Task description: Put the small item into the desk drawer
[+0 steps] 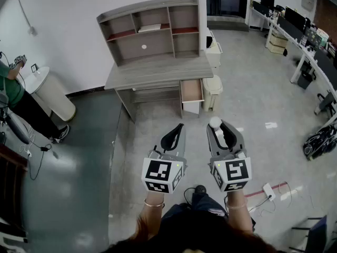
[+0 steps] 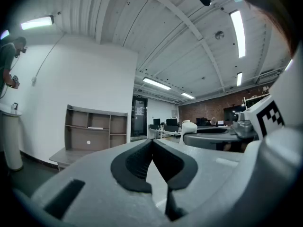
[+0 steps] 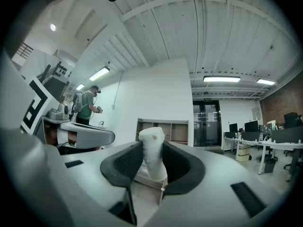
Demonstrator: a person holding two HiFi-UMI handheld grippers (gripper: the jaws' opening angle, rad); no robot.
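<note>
My right gripper (image 1: 218, 128) is shut on a small white item (image 1: 215, 123), which stands upright between the dark pads (image 3: 124, 163) in the right gripper view, its top (image 3: 151, 135) rising above them. My left gripper (image 1: 176, 133) is shut with nothing in it, its pads (image 2: 142, 160) meeting at the tip. Both grippers hang side by side over the floor, well short of the grey desk (image 1: 158, 73). The desk drawer (image 1: 191, 91) at the desk's right end stands pulled open. A shelf unit (image 1: 152, 28) sits on the desk.
A white bin (image 1: 212, 91) stands right of the drawer. At the far left a person in green (image 1: 10, 88) stands by a white cylinder (image 1: 50, 94). Office desks with monitors (image 1: 297, 22) line the right side. A power strip (image 1: 268, 191) and cable lie on the floor.
</note>
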